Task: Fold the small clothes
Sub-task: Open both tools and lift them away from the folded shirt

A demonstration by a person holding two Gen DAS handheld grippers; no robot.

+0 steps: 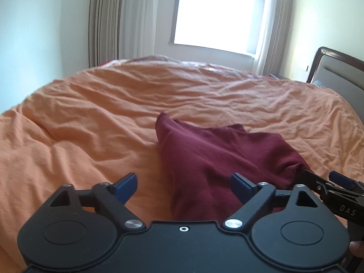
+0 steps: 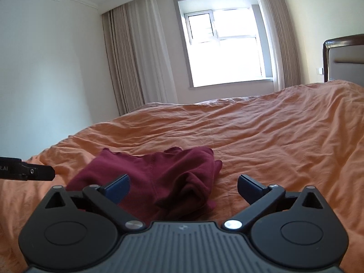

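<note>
Both claws are spread wide with nothing in them: the left gripper [image 1: 183, 187] hovers low over the orange duvet [image 1: 102, 118] with the crumpled maroon garment [image 1: 211, 157] just ahead, between its fingers, and the right gripper [image 2: 183, 187] has it ahead, slightly left.

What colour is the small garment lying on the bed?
Dark maroon, plain; the garment shows best in the right wrist view, on the orange bedsheet.

Home bedroom, bed [image 2: 273, 136] under rumpled orange cover, padded headboard [image 2: 345, 56]; curtained window [image 2: 225, 45], plain walls
</note>
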